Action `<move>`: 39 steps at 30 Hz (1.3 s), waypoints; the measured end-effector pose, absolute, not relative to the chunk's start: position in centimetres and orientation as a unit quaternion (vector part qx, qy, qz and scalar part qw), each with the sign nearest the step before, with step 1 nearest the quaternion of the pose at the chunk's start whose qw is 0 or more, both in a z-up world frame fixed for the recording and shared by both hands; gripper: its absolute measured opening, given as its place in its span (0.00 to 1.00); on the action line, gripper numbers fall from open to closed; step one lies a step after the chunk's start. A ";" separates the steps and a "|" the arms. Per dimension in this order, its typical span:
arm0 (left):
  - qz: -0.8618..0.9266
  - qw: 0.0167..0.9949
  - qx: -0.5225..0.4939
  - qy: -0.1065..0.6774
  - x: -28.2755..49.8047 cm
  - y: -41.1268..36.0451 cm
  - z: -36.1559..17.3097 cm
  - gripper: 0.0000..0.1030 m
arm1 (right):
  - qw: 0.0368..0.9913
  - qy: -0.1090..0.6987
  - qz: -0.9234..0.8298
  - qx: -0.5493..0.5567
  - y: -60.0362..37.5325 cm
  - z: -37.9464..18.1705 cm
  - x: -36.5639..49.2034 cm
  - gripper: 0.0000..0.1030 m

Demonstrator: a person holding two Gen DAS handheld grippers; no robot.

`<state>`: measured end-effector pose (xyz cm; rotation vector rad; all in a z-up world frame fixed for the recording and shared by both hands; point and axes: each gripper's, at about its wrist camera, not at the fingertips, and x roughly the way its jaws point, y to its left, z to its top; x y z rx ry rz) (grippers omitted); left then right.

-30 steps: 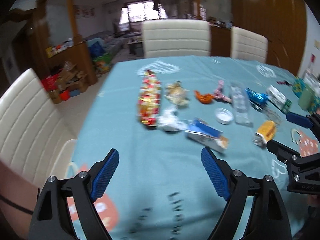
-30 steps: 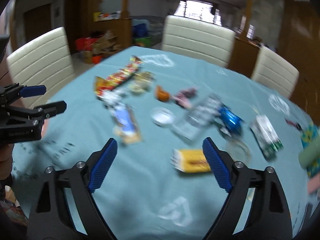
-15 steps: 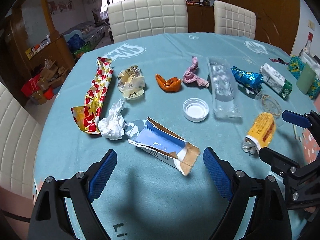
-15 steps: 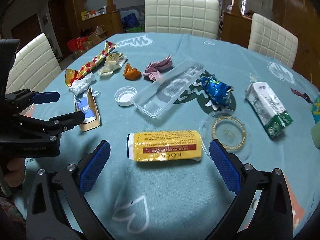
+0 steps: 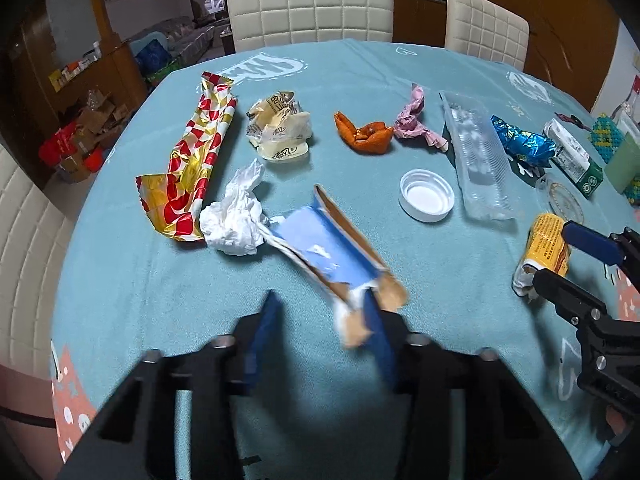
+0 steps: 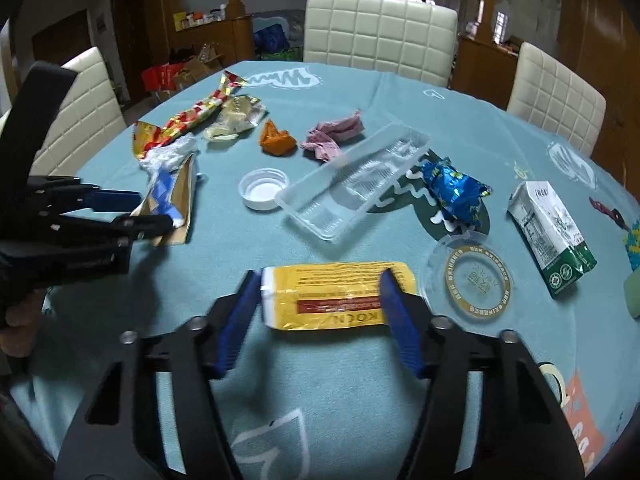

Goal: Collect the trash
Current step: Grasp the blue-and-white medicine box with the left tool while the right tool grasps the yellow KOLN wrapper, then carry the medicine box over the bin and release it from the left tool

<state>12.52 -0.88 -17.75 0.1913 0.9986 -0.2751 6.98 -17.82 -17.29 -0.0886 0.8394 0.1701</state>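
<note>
Trash lies spread on a teal tablecloth. My left gripper is partly closed, its jaws on either side of the near end of a torn blue and brown carton; it also shows in the right wrist view. My right gripper is partly closed around a yellow packet, jaws at both ends; it shows in the left wrist view. The frames do not show firm contact for either.
A crumpled white tissue, red and gold wrapper, white lid, clear plastic tray, blue foil wrapper, green and white carton and clear round lid lie around. White chairs stand behind the table.
Both grippers moved forward and down onto their items and their jaws narrowed: left around the blue carton's end, right around the yellow packet.
</note>
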 end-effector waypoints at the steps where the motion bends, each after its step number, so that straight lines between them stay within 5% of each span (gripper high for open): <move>1: -0.132 0.864 0.092 0.477 12.4 -0.8 -17.7 0.18 | 0.907 0.408 0.089 -0.044 -17.7 -17.3 6.9 0.33; 7: -0.119 0.868 0.100 0.472 11.6 -0.4 -17.4 0.11 | 0.911 0.399 0.098 -0.037 -17.7 -16.7 6.2 0.11; 12: -0.120 0.872 0.099 0.465 10.9 0.2 -16.7 0.11 | 0.916 0.384 0.110 -0.026 -18.0 -15.6 5.3 0.05; 39: -0.052 0.918 0.081 0.384 3.8 10.4 -10.7 0.11 | 0.922 0.302 0.216 -0.110 -5.7 -8.7 2.0 0.01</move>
